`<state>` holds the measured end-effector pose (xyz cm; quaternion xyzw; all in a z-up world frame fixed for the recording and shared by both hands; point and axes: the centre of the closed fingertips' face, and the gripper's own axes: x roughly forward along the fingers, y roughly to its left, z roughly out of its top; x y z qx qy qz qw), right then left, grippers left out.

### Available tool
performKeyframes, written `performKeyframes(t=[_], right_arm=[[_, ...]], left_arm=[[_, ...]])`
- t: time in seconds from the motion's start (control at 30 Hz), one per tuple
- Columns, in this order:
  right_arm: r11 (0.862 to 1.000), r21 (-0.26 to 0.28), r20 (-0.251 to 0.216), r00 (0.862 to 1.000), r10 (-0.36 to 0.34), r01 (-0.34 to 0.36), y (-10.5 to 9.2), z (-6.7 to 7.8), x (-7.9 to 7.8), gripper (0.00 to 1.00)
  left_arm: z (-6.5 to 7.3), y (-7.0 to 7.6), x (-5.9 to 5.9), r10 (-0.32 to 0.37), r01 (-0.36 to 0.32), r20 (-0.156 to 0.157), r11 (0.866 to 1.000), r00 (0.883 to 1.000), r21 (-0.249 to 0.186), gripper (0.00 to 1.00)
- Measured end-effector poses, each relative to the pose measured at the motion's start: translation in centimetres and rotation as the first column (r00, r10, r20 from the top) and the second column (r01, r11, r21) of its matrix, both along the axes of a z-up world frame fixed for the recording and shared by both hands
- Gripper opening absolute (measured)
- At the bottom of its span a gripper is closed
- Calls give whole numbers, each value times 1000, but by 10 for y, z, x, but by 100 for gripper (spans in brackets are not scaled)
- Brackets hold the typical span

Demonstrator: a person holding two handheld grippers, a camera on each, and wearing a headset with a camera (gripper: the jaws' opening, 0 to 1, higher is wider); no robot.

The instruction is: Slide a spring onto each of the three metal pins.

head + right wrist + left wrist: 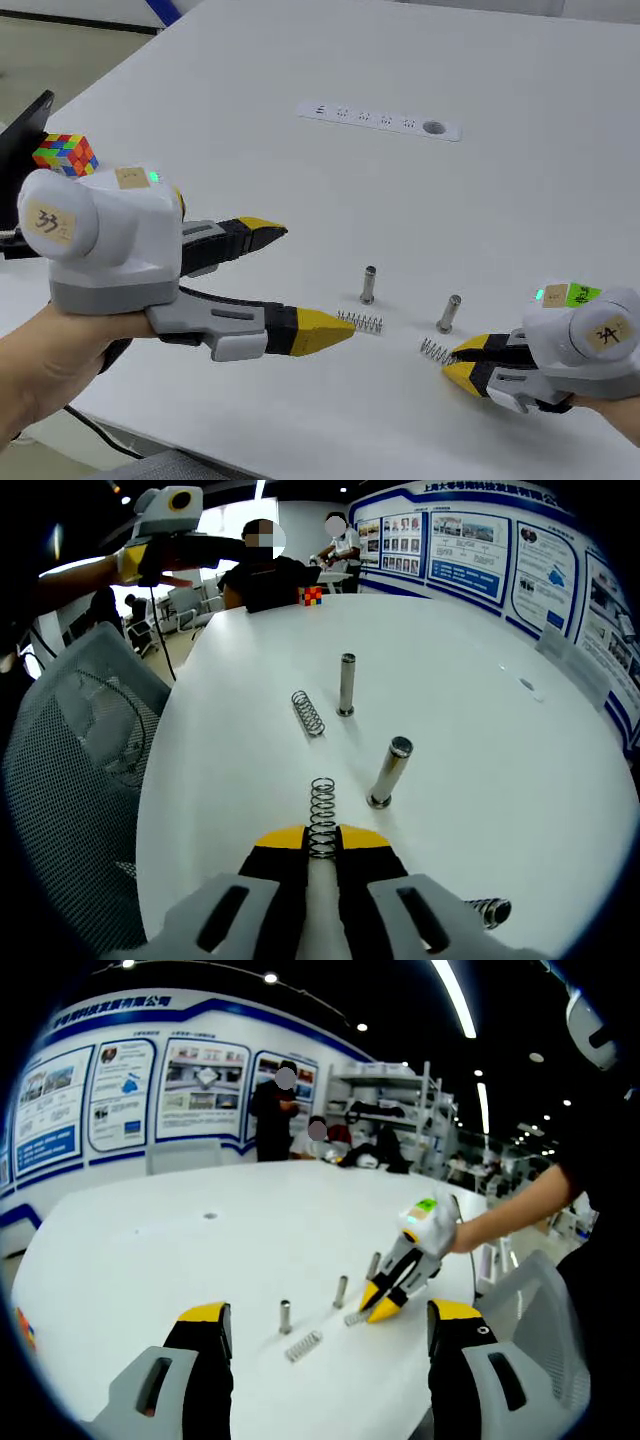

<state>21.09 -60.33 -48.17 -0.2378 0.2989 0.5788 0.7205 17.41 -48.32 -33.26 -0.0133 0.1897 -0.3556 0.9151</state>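
Two bare metal pins stand upright on the white table, one (368, 284) to the left and one (449, 313) to the right. A loose spring (361, 321) lies flat in front of the left pin. My right gripper (462, 362) is shut on a second spring (437, 351), which sticks out toward the right pin (388, 772). In the right gripper view a third pin (488, 911) sits low beside the jaws; it looks ribbed. My left gripper (300, 282) hovers open and empty left of the loose spring (303, 1345).
A white power strip (378, 119) lies flush in the table farther back. A coloured puzzle cube (65, 154) sits at the left edge. A mesh chair (80, 740) stands beside the table. People stand far off by wall posters.
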Motion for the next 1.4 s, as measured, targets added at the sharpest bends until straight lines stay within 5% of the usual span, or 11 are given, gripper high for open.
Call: performKeyframes(t=[0.17,0.33,0.6,0.87,1.03,1.2,1.4], right_arm=[[999,26,16,999,35,-35,4,20,-3,11],[995,26,75,993,95,-97,7,44,-3,11],[975,39,152,966,211,-219,15,95,-11,11],[958,55,178,947,269,-282,17,126,-17,11],[944,53,176,933,313,-326,20,134,-29,11],[932,77,155,928,340,-355,25,139,-43,11],[922,89,148,920,363,-378,31,142,-53,11]], left_arm=[[-2,-6,-2,-3,3,-2,1000,1000,-3,80],[-5,-27,-5,-49,48,-5,999,999,-19,78],[6,-49,3,-151,149,46,988,988,35,67],[11,-59,10,-222,213,79,971,972,107,60],[12,-70,5,-265,256,92,961,960,104,50],[4,-83,-6,-350,336,74,930,934,151,49],[2,-93,-9,-373,360,76,921,925,146,37]])
